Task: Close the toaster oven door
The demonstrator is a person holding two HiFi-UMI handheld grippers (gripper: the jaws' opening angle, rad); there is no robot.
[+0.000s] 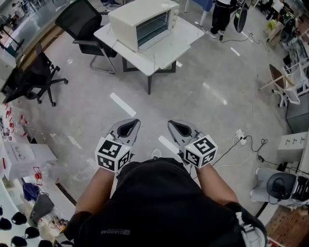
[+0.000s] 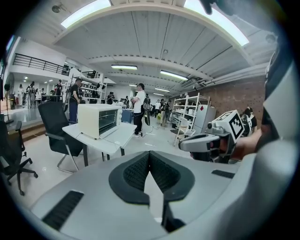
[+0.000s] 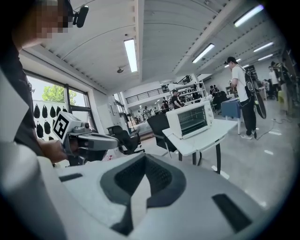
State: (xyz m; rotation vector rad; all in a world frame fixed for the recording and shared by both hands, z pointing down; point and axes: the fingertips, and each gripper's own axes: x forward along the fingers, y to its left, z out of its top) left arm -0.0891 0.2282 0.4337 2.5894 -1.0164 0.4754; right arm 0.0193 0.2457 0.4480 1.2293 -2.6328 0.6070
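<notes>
Too far off and too small in all three views to tell how the toaster oven (image 1: 145,24) door stands. Clipped at the waist by the head view's top edge, the bystander (image 1: 223,14) past the table (image 1: 193,30), legs alone showing. Buried under marker cubes and the dark shirt (image 1: 159,202), both hands on the left gripper (image 1: 131,121) and right gripper (image 1: 175,123); mere specks, the people (image 2: 28,91) at the back of the hall.

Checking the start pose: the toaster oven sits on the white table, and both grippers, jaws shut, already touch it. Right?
Not touching. The head view shows the left gripper and right gripper, jaws shut, close to the person's body, a stretch of floor apart from the toaster oven on the white table.
</notes>
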